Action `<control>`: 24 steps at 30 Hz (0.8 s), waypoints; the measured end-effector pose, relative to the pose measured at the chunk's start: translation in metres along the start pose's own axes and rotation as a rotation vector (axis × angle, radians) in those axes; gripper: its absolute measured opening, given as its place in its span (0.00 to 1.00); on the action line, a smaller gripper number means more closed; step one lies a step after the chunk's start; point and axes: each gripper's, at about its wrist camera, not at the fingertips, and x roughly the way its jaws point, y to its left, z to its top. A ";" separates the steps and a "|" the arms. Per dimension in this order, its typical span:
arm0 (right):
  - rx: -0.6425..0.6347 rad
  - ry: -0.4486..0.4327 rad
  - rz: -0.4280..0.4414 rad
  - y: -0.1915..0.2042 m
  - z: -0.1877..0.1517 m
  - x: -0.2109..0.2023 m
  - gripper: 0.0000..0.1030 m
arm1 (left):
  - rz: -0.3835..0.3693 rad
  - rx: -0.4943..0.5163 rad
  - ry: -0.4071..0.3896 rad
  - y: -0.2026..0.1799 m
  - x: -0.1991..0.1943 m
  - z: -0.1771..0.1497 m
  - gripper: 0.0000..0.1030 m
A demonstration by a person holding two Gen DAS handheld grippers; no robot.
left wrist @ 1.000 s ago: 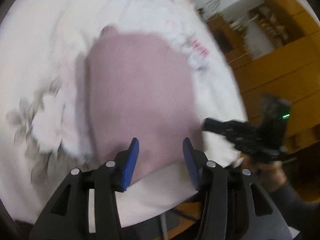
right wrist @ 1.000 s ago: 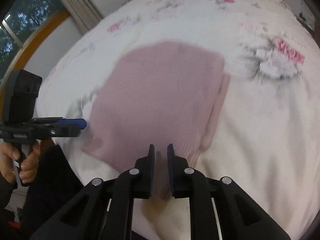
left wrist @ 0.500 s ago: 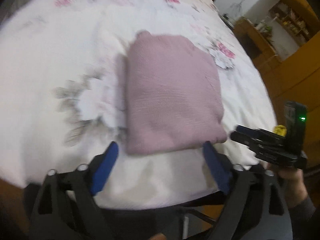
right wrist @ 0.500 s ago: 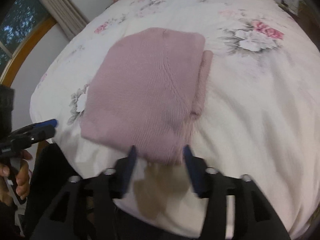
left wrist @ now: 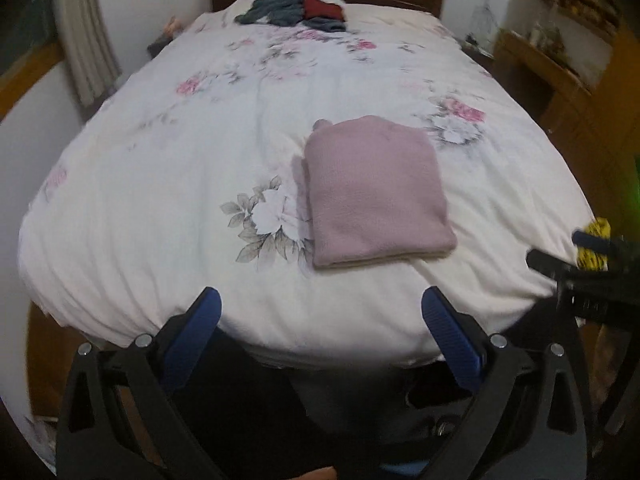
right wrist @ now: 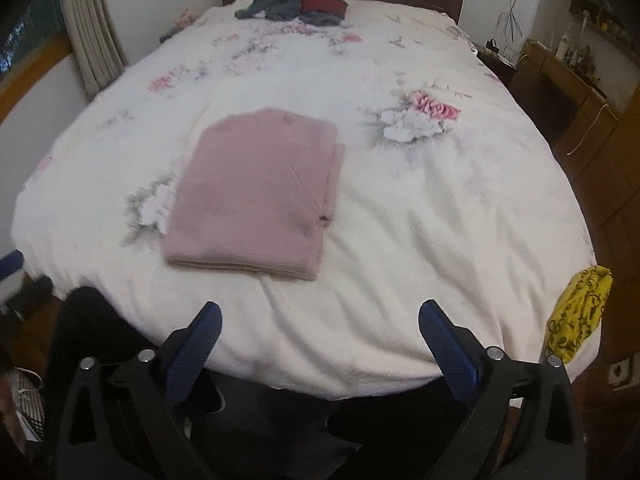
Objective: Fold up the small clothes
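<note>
Bed (left wrist: 160, 208), one, covered by a white floral quilt, wooden headboard at the far end; it carried everything listed below. Pink knit garment (left wrist: 376, 196), one, lay folded into a compact, roughly square packet near the bed's foot edge, a narrow strip of a lower layer showing along one side; nothing touched it. Judged complete for this item: edges lay squared, and no sleeve hung loose. Heap of grey and red clothes (left wrist: 296, 10), unfolded, lay at the head edge by the headboard, well apart from the packet; judged the work remaining. Left gripper (left wrist: 318, 330), one, blue-padded fingers spread wide and empty, hovered off the foot edge, clear of the quilt. Right gripper (right wrist: 320, 334), one, likewise spread wide, holding nothing, off the same edge. Yellow patterned cloth (right wrist: 580, 316), one, small, hung at the foot corner on the right side; its part in the task could not be told.
</note>
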 end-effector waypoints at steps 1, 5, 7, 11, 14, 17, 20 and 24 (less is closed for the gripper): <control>-0.006 -0.014 0.007 0.001 0.001 -0.010 0.96 | -0.008 0.014 0.005 -0.001 -0.007 0.001 0.97; -0.032 -0.065 0.011 0.005 0.003 -0.044 0.96 | -0.063 0.015 -0.021 -0.002 -0.043 0.007 0.97; -0.036 -0.084 0.008 0.006 0.004 -0.060 0.96 | -0.084 -0.004 -0.032 0.001 -0.056 0.008 0.97; -0.027 -0.103 0.011 0.008 0.005 -0.083 0.96 | -0.044 0.022 -0.040 -0.003 -0.073 0.008 0.97; -0.036 -0.123 -0.001 0.012 0.004 -0.096 0.96 | -0.053 0.028 -0.045 -0.007 -0.081 0.005 0.97; -0.041 -0.137 -0.003 0.016 0.002 -0.106 0.96 | -0.036 0.022 -0.049 -0.007 -0.086 0.002 0.97; -0.038 -0.145 -0.002 0.017 0.000 -0.112 0.96 | -0.037 0.013 -0.048 -0.005 -0.089 0.001 0.97; -0.049 -0.156 -0.012 0.021 -0.003 -0.115 0.96 | -0.033 0.018 -0.048 -0.006 -0.092 -0.001 0.97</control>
